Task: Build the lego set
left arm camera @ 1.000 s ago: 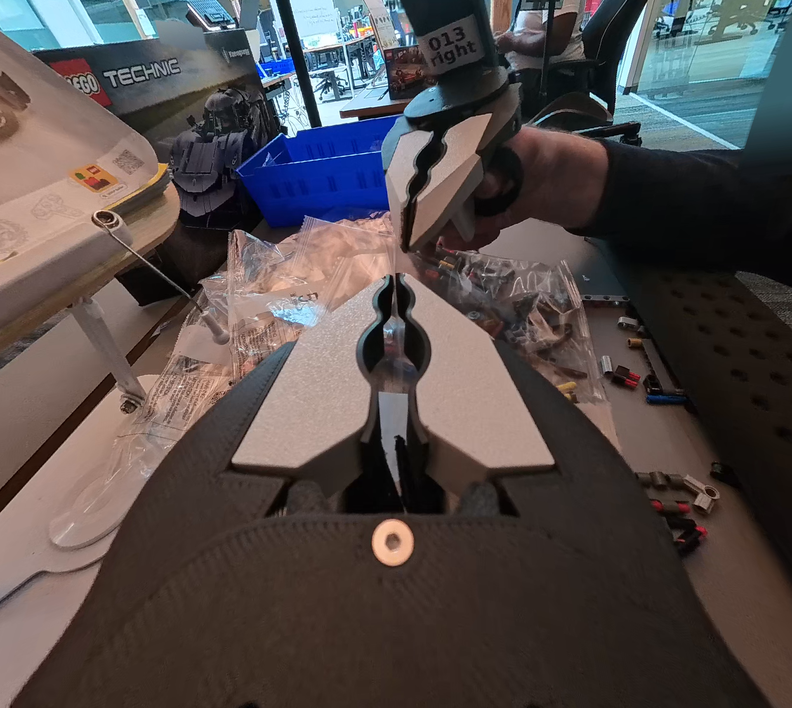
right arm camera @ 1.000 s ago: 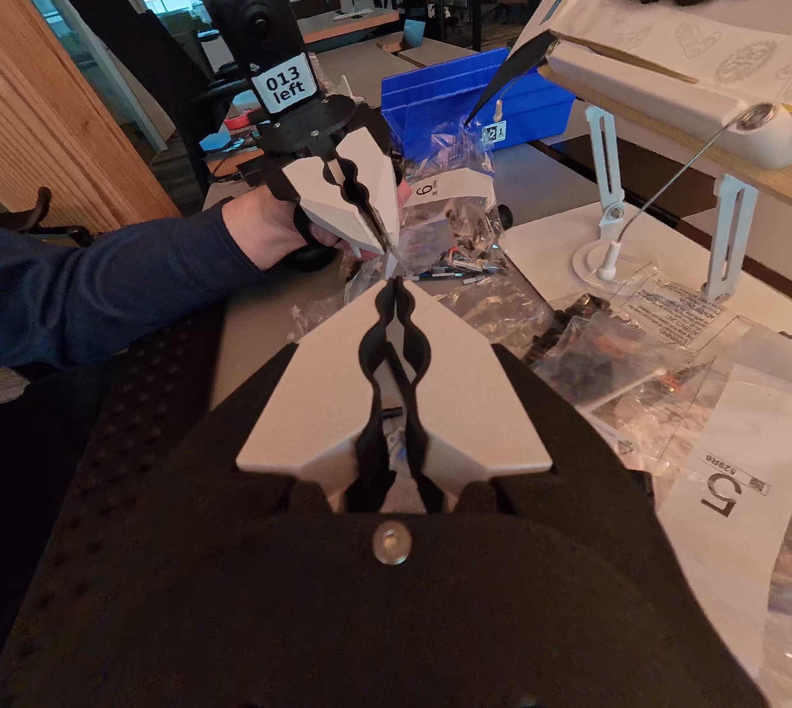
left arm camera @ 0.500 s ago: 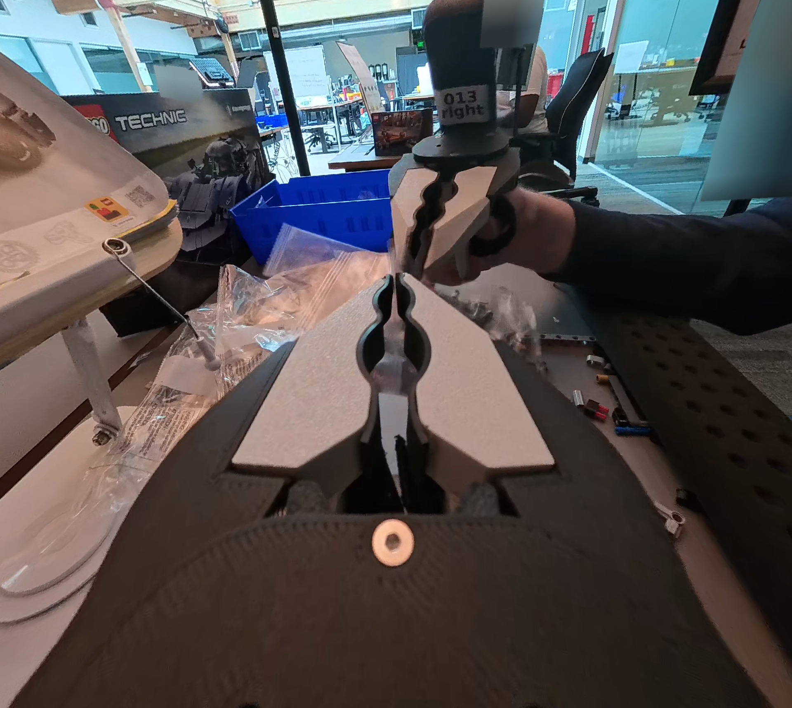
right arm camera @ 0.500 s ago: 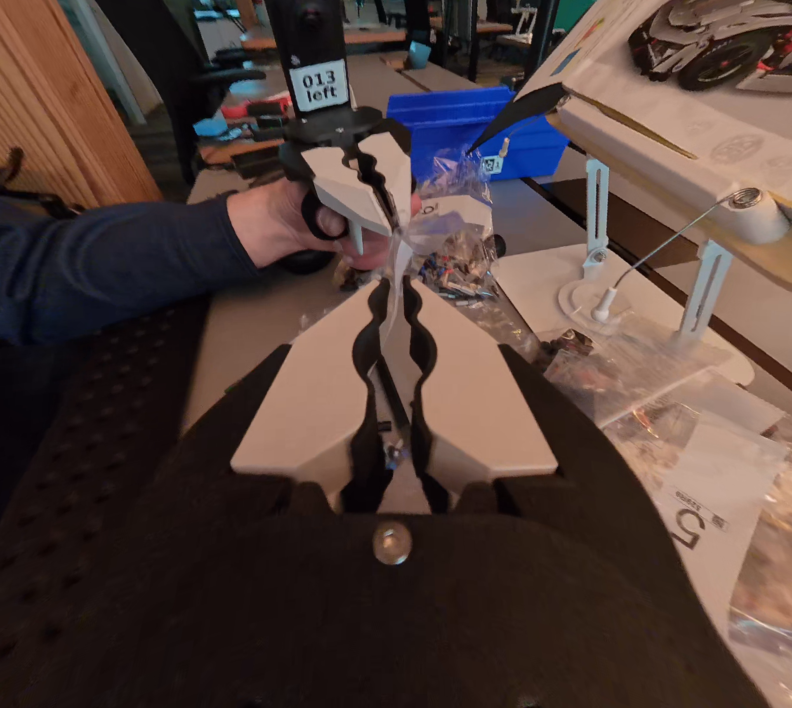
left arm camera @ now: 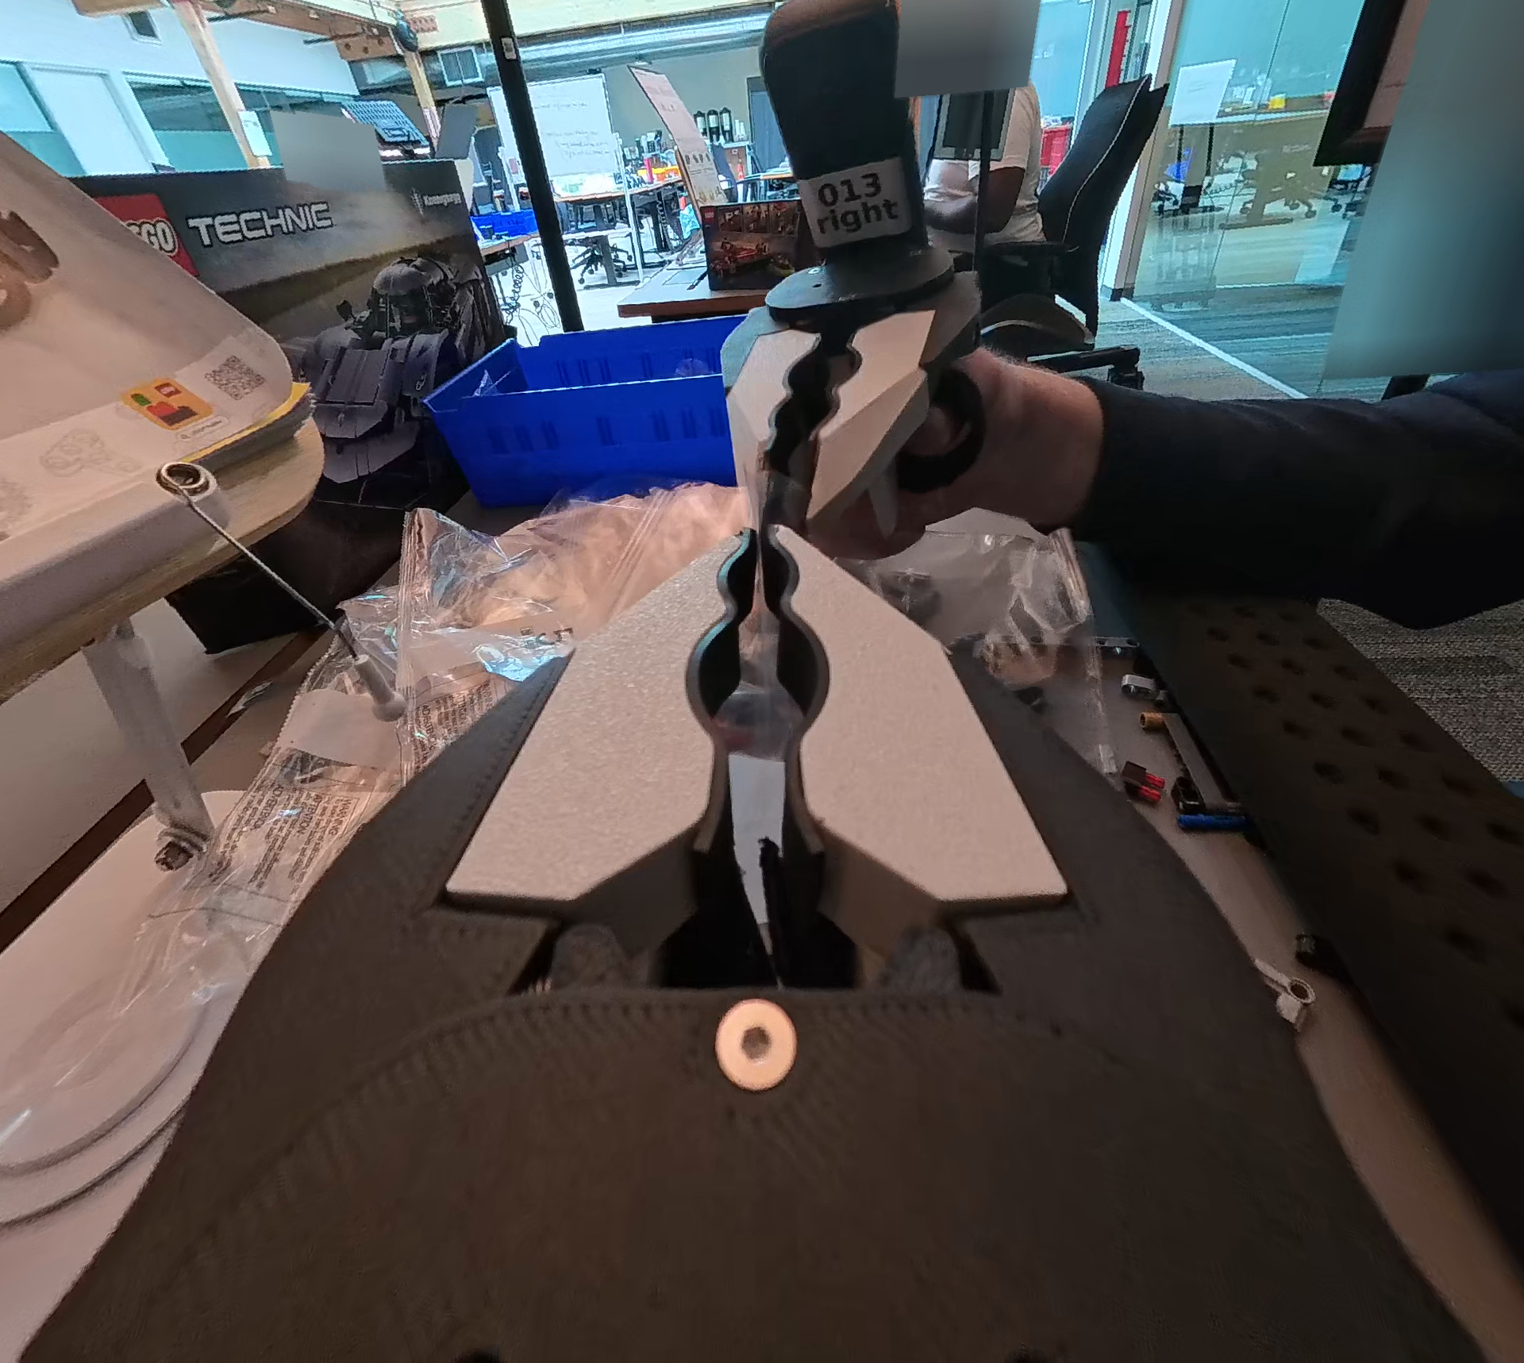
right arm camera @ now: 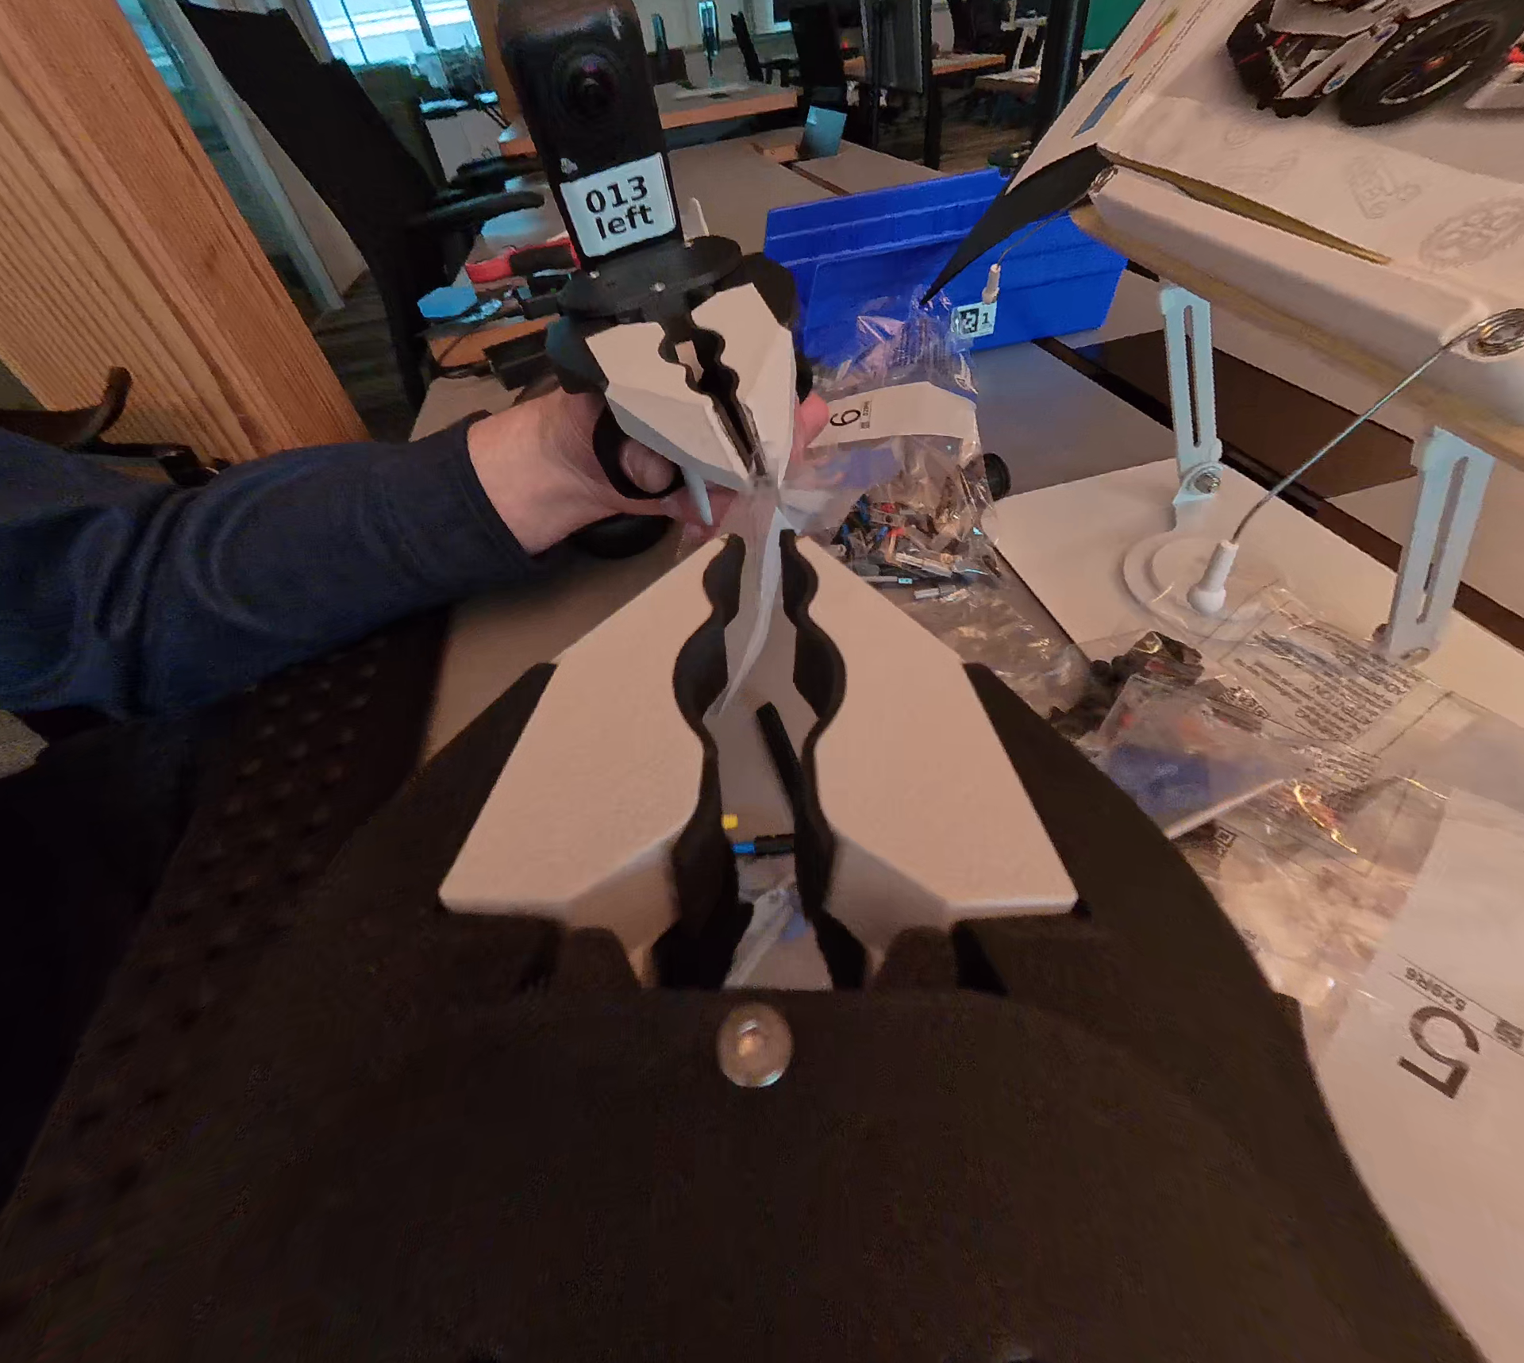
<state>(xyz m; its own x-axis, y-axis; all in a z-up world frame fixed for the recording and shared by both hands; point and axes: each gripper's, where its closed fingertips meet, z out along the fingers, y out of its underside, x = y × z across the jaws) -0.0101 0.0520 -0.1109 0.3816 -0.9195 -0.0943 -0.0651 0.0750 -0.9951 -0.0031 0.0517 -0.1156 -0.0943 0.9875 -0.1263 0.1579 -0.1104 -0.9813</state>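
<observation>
A clear bag (right arm camera: 895, 499) of small lego parts is pinched between both grippers above the desk (right arm camera: 1047, 416). The left gripper (left arm camera: 763, 548) is seen clamped on a thin strip of the plastic, jaws nearly together. The right gripper (right arm camera: 754, 556) is closed on the same bag's edge, with a narrow slit between its jaws where the film passes. The two tips are held just beside each other, almost touching. More bags (left arm camera: 495, 622) are piled on the desk behind, and a numbered one (right arm camera: 1402, 993) lies at the right. Loose pins (left arm camera: 1154, 787) are scattered near a black perforated mat (left arm camera: 1361, 746). A blue bin (left arm camera: 594, 416) is set farther back. A booklet (right arm camera: 1319, 86) is propped on a stand (right arm camera: 1187, 400).
</observation>
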